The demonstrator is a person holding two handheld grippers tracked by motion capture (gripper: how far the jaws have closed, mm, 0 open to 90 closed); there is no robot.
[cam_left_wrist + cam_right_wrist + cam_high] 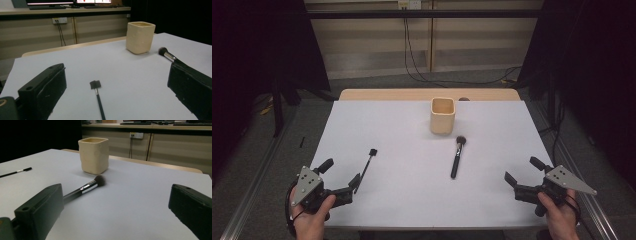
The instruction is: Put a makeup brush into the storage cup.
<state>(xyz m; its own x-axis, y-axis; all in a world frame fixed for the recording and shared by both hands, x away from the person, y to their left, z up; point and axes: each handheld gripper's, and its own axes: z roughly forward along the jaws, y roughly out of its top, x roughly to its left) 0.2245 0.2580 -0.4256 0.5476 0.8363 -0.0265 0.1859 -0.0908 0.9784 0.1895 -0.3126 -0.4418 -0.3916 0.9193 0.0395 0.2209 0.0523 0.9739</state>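
Hovering left gripper (341, 176), jaws apart, empty; thin brush (366, 169) lies just ahead, handle probably nearest, pointing away.

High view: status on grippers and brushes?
Left gripper open beside thin black flat-tipped brush. Right gripper open, empty. Black round-headed makeup brush lies before cream square cup. Nothing obstructing.

On the table (402, 200), the cup (442, 116) stands behind the round brush (457, 156), the flat brush (366, 169) left.
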